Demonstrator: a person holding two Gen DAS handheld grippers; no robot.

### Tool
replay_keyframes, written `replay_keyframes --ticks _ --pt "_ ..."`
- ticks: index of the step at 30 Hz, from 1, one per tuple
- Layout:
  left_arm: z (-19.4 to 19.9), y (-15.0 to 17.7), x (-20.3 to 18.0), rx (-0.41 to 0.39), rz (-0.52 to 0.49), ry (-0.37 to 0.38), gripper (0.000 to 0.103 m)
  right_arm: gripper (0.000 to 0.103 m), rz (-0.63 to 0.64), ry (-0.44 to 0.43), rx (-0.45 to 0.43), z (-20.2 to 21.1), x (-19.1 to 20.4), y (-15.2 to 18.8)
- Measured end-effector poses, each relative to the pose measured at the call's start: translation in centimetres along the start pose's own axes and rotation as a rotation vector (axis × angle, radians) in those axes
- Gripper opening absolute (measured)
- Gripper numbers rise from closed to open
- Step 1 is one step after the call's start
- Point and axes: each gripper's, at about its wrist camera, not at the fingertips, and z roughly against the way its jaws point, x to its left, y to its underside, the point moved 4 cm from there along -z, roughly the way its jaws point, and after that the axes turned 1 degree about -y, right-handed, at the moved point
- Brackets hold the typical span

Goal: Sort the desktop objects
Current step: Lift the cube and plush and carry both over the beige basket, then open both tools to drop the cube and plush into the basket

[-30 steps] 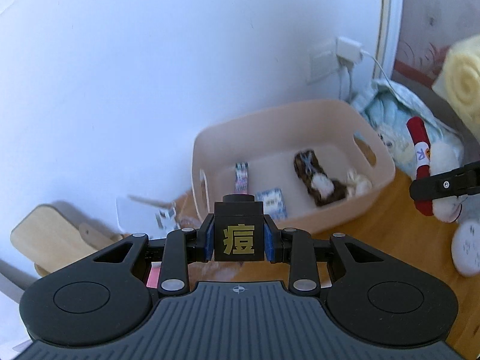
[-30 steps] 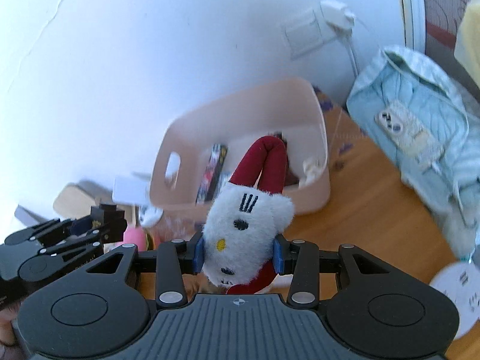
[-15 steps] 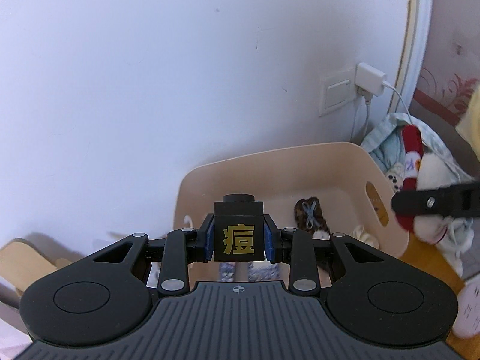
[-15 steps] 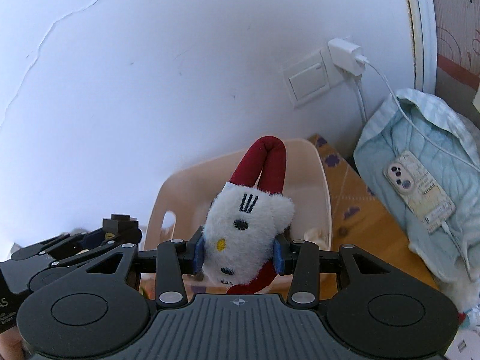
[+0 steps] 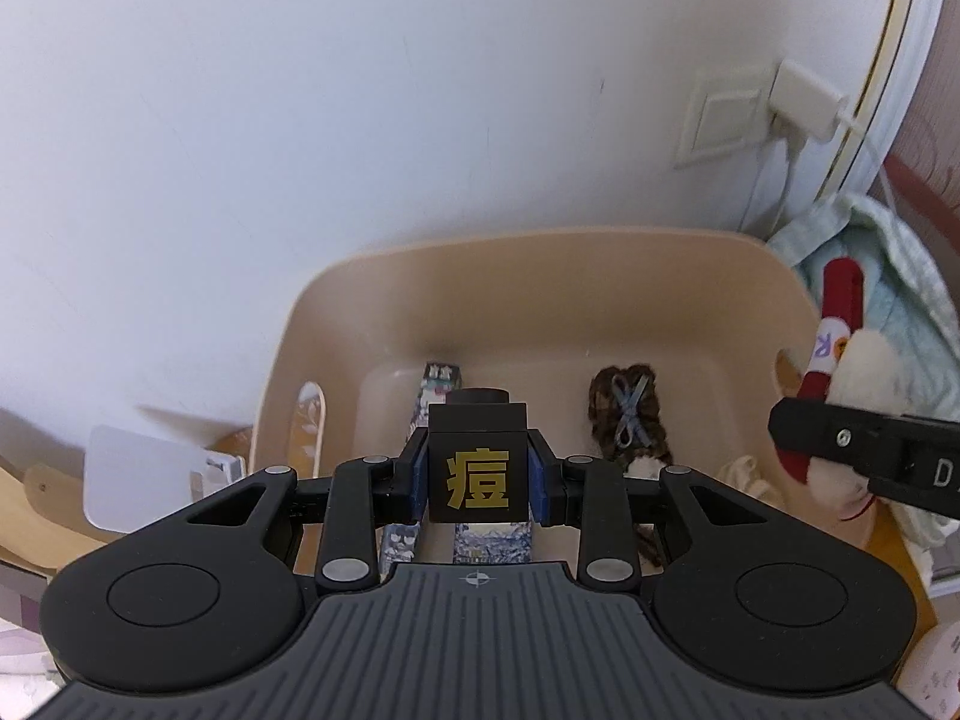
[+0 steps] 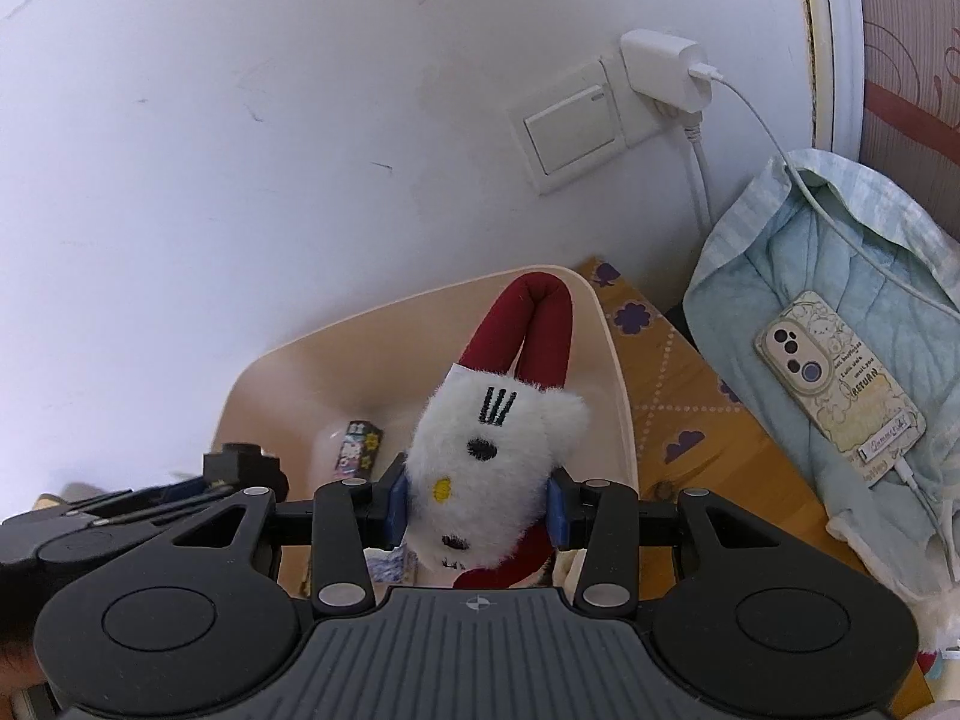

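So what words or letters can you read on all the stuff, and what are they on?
"痘" in gold, on the black block in the left gripper.
"R" in purple, on the white band of the plush toy in the right gripper.
"D", cut off at the picture's edge, on the right gripper's body.
Phone case: cursive writing, too small to read.
Little boxes in the bin: print too blurred.

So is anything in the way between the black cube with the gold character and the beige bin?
Nothing visible blocks it. The black cube with the gold character, clamped in the left gripper, hangs over the beige plastic bin, whose open top is uncovered; small items lie on its floor.
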Motion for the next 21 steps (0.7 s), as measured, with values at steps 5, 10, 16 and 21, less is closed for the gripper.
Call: replay_keyframes --ticks 5,10,16,21 --pt "-2.9 0.8 -0.1 0.085 0.017 -0.028 0.032 0.040 0.038 0.014 0.033 -1.9 -0.3 0.2" --pt "-5.5 1.3 -0.7 0.155 0.003 -0.033 0.032 0.040 0.085 0.043 0.093 -3.9 -0.6 1.0" --pt "-6.9 3.1 -0.4 0.194 0.004 -0.046 0.032 0.040 0.194 0.045 0.089 -4.4 0.4 1.5" --pt "-6.7 3.7 0.0 0.190 0.000 -0.042 0.055 0.049 0.266 0.040 0.085 -4.7 1.1 1.8"
